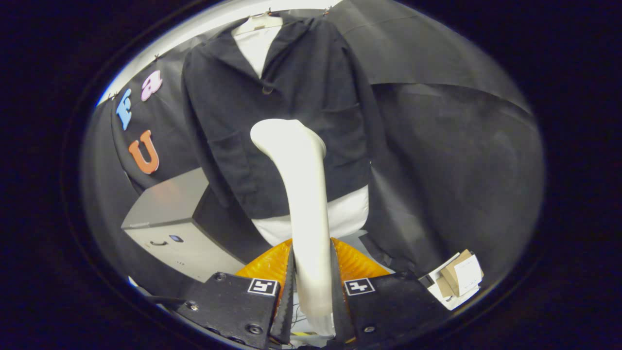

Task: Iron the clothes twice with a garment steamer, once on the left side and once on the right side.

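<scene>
The claw (pixel 311 291) grips the white steamer (pixel 303 194) between both fingers, its head raised just ahead toward the dark jacket (pixel 291 97) hanging beyond; a grey box (pixel 170 223) sits off to the left.

From where I sit, the garment steamer (pixel 301 194) stands in front of the dark jacket (pixel 291 87) and covers a strip of its lower front and hem. I can't see the steamer's nozzle face, which is turned away from me toward the cloth, so I cannot tell whether it touches the jacket. Its handle's lower end runs out of sight between the gripper (pixel 311 291) fingers. The white shirt (pixel 345 216) under the jacket shows just at collar and hem. The papers and cardboard (pixel 459 279) beside the right finger are too small to make out.
</scene>
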`<state>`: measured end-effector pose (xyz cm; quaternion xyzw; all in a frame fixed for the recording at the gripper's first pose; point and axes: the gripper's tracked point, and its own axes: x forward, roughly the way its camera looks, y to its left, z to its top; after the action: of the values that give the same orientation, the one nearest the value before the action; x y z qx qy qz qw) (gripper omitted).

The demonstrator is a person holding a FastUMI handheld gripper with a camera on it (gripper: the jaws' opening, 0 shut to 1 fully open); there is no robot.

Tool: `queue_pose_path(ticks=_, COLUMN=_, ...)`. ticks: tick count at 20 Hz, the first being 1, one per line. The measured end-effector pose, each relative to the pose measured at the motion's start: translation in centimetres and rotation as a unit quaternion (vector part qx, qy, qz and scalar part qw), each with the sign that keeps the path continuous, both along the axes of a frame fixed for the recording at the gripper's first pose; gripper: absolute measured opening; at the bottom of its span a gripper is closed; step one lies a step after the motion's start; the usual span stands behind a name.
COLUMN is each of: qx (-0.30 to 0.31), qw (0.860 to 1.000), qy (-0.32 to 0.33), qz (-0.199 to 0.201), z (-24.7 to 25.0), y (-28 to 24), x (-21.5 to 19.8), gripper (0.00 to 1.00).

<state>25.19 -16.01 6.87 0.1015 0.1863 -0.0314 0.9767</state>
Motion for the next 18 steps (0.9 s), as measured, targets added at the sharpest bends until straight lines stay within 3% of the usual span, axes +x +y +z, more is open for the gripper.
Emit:
queue_pose_path(ticks=9, qx=0.041, qw=0.993, qy=-0.104, qz=-0.029, z=11.6, y=-5.3, x=1.2, gripper=0.37)
queue_pose_path(ticks=18, qx=0.053, qw=0.98, qy=-0.188, qz=-0.028, z=22.8, y=-6.5, x=4.9, gripper=0.36)
